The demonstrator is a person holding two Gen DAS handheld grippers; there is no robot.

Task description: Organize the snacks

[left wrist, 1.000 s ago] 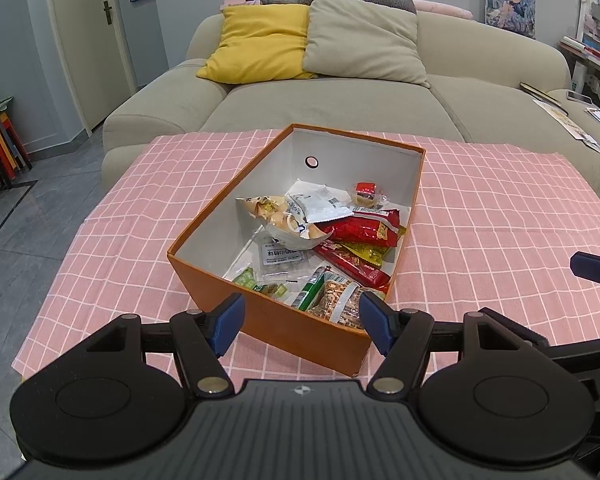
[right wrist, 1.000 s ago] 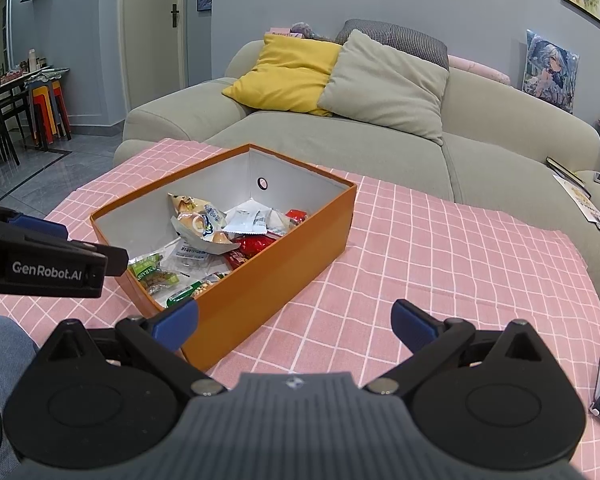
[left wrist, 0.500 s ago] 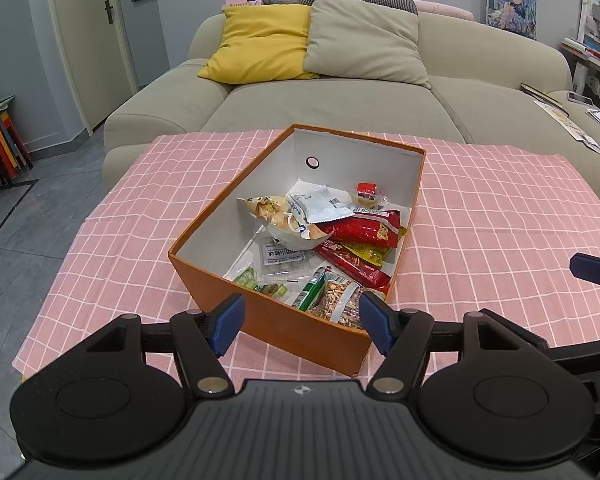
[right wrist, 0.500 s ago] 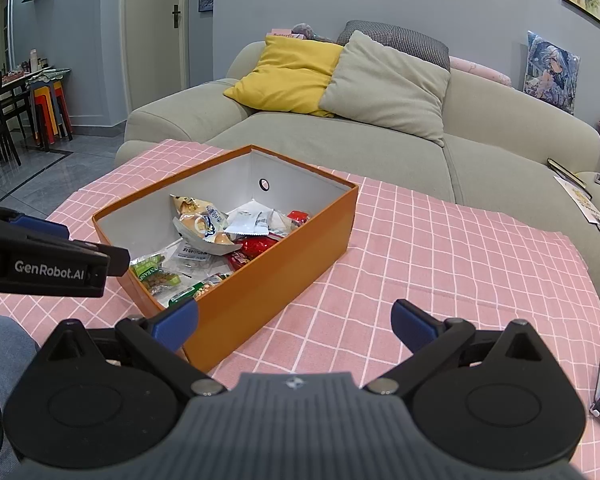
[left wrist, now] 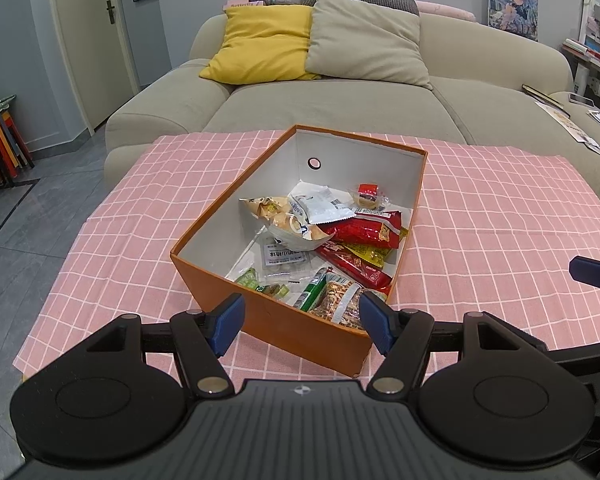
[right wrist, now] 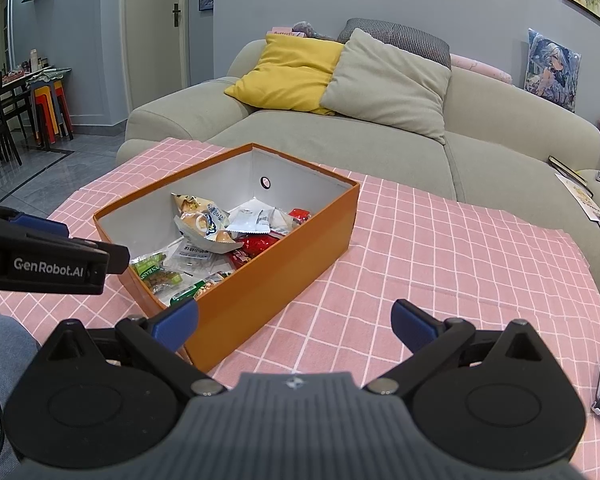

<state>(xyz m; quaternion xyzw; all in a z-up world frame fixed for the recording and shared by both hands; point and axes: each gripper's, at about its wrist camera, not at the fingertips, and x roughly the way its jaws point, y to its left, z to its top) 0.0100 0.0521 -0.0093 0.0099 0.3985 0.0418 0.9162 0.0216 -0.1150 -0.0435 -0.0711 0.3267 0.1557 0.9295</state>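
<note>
Blue-padded and spread wide, the left claw [left wrist: 302, 322] and right claw [right wrist: 294, 326] both hang empty over the near edge of the pink-checked surface [left wrist: 500, 216], seemingly poised to choose. Just past the left claw sits the orange box [left wrist: 268, 320], snacks [left wrist: 332, 240] heaped loosely inside; it lies ahead-left of the right claw.

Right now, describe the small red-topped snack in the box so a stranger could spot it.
On the pink checked tablecloth stands an open orange cardboard box holding snack packets. Look to its far corner, below the round hole: the small clear-wrapped snack with a red top lies there, far shorter than the long red packets nearer you.
</note>
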